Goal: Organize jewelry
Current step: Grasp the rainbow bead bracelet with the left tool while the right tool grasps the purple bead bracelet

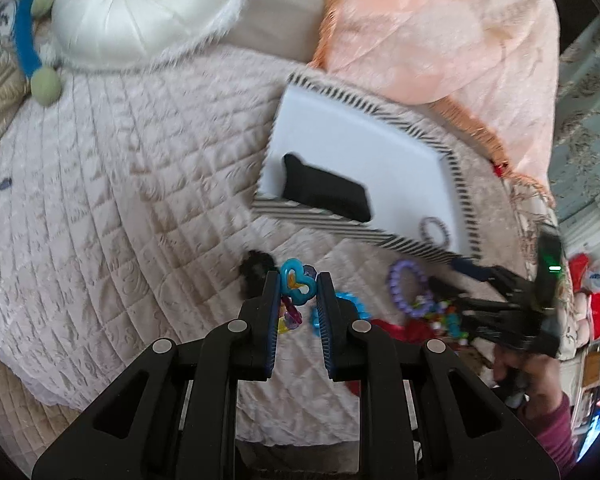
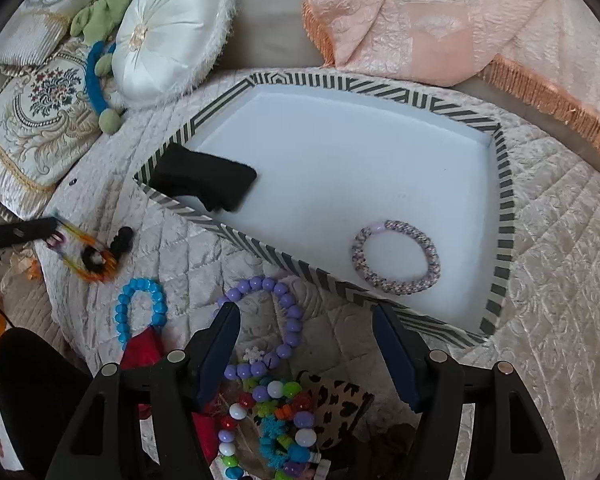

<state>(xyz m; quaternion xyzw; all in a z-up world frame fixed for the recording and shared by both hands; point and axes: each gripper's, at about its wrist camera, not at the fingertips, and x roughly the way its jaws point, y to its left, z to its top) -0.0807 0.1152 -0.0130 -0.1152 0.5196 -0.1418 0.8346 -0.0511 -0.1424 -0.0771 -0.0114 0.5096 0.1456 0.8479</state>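
Bedspread (image 2: 540,260): quilted, pale; it carries everything. Broad bare stretch on the left side in the left wrist view; its near edge drops off beside the left gripper's body.
Peach throw (image 2: 420,20): far right, fringed edge lying close to the tray's far right corner.
Tray (image 2: 504,216): striped rim, white floor, set at an angle on the bedspread. Most of the floor is bare.
Round white cushion (image 2: 172,36): far left, apart from the tray's far left corner.
Black pad (image 2: 204,182): inside the tray at its left corner, overlapping the near rim.
Braided lilac bracelet (image 2: 396,258): flat on the tray floor, near right part, just inside the near rim.
Purple bead bracelet (image 2: 260,328): on the bedspread outside the tray's near rim, partly between the right gripper's fingers.
Blue bead bracelet (image 2: 140,312): left of the purple one, apart from it.
Mixed bead heap (image 2: 276,424): nearest, under the right gripper.
Right gripper (image 2: 306,352): spread wide, nothing clamped, above the purple beads.
Left gripper (image 1: 298,292): gap narrow, pads closed against a blue heart charm (image 1: 296,282) with small pieces hanging below.
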